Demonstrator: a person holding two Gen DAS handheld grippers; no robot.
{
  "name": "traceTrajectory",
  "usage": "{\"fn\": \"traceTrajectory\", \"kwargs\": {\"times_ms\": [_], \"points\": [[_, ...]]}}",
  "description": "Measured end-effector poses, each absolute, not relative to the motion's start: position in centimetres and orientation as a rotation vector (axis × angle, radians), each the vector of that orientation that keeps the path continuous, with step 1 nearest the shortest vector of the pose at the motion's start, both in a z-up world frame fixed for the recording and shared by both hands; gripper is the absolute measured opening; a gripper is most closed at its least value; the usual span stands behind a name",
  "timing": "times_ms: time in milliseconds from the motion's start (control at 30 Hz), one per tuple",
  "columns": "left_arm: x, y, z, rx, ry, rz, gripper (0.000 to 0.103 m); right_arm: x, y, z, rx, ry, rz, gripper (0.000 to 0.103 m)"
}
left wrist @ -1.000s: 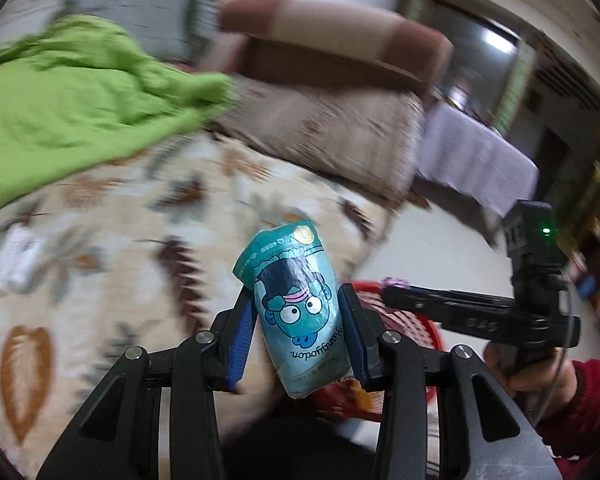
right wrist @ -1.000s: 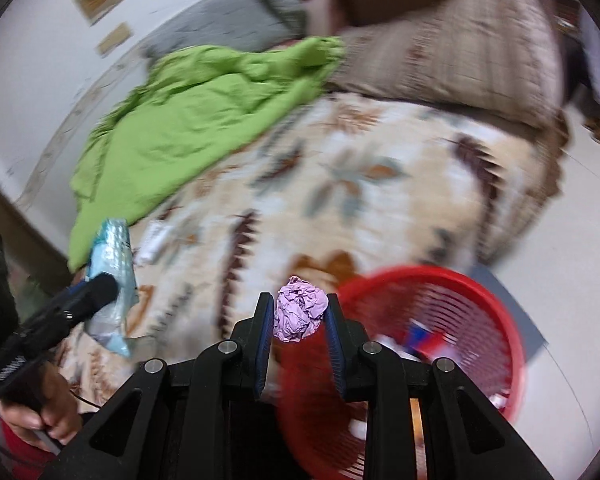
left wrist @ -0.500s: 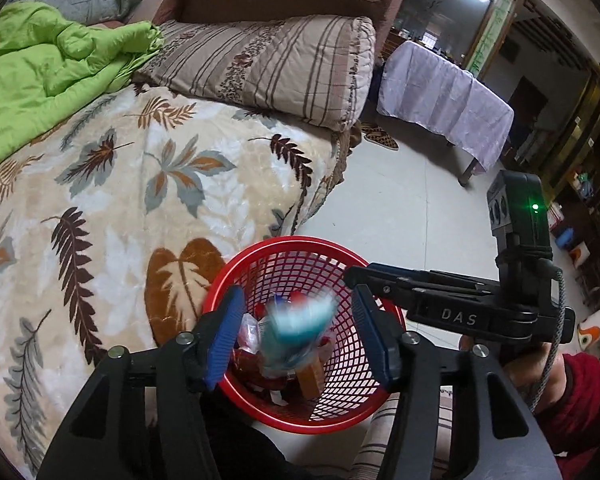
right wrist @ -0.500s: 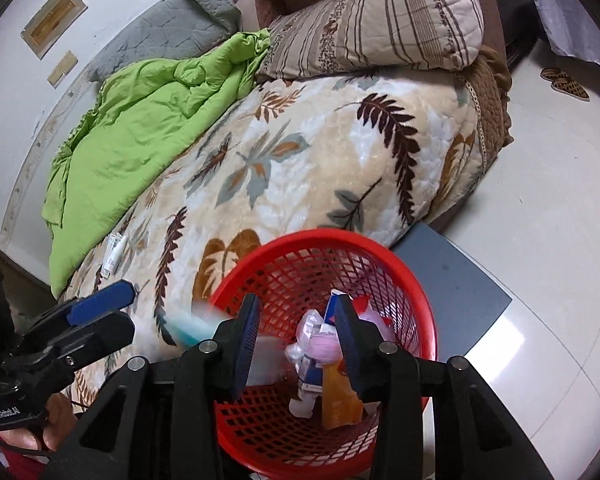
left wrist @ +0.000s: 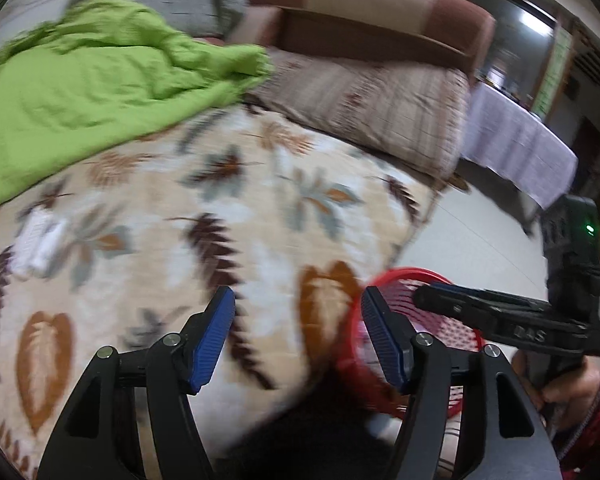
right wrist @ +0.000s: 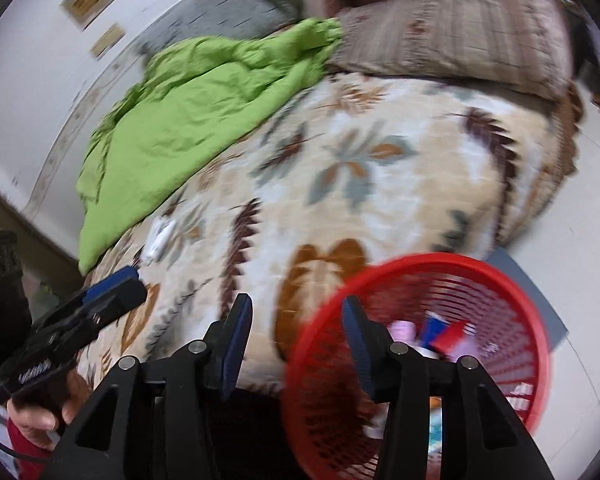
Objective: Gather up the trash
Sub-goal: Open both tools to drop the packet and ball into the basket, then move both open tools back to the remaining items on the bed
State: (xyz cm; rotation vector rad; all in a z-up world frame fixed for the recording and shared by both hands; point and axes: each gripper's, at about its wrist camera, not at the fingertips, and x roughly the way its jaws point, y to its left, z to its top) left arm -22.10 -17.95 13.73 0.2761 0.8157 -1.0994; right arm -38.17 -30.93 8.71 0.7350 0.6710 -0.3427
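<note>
With both grippers empty and their jaws opening, the step in hand looks like turning back for more trash. Bed [left wrist: 260, 216] fills both views, the red basket [right wrist: 512, 292] on the floor just beside it, holding wrappers. Left gripper [left wrist: 298, 336] and right gripper [right wrist: 296, 340] hang near the basket. Next move likely calls for reaching the small white packet [left wrist: 38, 240] on the bed, near the green blanket [left wrist: 80, 92].

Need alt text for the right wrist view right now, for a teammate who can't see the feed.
The right gripper hangs with nothing between its opening jaws, over the near rim of a red mesh basket holding trash, beside a leaf-print bedspread. A small white item lies on the bedspread near a green blanket; the left gripper shows at lower left. The picture is motion-blurred.
</note>
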Motion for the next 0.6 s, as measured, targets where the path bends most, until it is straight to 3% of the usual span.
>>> {"fn": "traceTrajectory", "kwargs": {"times_ms": [300, 600], "points": [[-12.5, -9.0, 13.2, 0.193, 0.758, -0.793, 0.066, -29.0, -25.8, 9.7, 0.657, 0.707, -0.192, 0.051], [-4.4, -1.5, 8.3, 0.197, 0.731, -0.44, 0.066, -17.3, -21.8, 8.2, 0.612, 0.813, -0.093, 0.047]]}}
